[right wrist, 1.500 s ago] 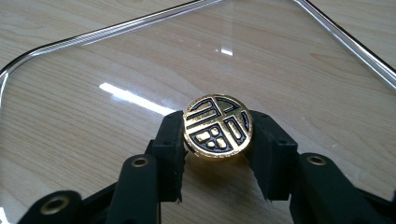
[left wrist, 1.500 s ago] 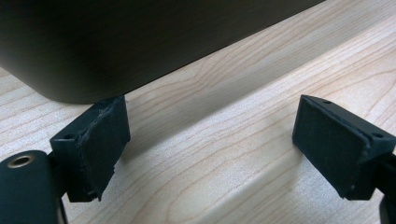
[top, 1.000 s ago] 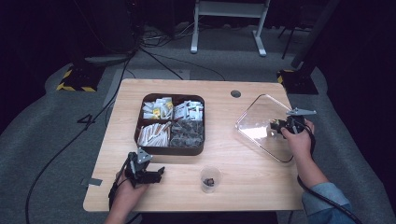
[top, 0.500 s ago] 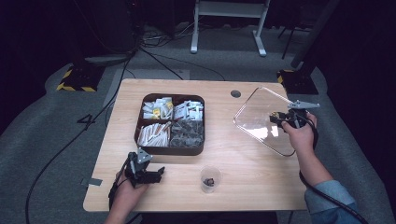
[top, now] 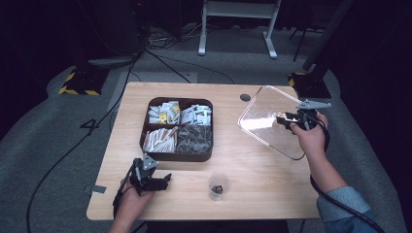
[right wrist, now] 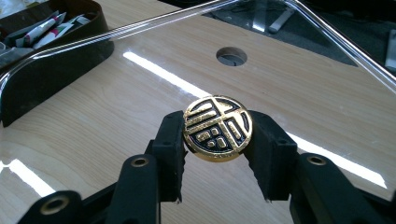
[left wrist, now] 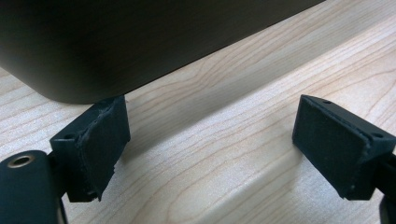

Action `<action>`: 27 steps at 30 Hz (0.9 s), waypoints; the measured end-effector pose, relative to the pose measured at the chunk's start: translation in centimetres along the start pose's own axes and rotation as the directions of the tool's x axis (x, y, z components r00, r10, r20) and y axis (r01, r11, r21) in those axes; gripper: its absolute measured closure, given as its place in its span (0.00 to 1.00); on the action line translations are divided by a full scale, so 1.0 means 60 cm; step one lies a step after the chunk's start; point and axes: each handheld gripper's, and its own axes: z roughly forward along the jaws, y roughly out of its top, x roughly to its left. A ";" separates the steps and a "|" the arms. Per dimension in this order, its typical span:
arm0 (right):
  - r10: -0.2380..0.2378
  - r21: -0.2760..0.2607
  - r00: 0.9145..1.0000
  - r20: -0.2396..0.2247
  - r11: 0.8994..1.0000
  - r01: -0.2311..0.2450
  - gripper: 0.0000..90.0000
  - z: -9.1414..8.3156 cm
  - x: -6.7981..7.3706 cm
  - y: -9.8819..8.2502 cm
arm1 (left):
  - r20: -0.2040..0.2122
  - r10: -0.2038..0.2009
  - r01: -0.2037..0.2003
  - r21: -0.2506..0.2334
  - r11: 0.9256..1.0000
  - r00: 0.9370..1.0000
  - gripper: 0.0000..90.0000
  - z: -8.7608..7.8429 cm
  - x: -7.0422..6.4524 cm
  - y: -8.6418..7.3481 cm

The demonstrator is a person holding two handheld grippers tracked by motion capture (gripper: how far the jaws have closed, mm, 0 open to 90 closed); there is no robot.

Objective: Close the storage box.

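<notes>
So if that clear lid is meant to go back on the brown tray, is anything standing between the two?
Nothing visible does. The clear lid, held by its gold knob in the right gripper, sits tilted at the table's right side, and only bare wood separates it from the brown tray. The small cup stands nearer the person, off that path.

I count one tray (top: 145, 127) with four compartments, one lid (top: 272, 133), one cup (top: 219, 185), and my two hand-held grippers.
</notes>
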 end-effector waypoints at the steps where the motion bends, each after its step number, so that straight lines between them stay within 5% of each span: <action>1: -0.004 -0.002 1.000 -0.003 1.000 0.004 0.65 0.001 0.003 0.002 | 0.000 0.000 0.000 0.000 1.000 1.000 0.13 0.000 0.000 0.000; 12: -0.061 -0.017 0.996 -0.066 0.998 0.060 0.65 0.024 0.038 0.046 | -0.009 -0.009 0.009 -0.002 1.000 1.000 0.13 -0.003 0.000 -0.003; 27: -0.123 -0.028 0.979 -0.163 0.992 0.120 0.65 0.072 0.101 0.110 | -0.012 -0.016 0.016 0.000 1.000 1.000 0.13 -0.004 -0.001 -0.004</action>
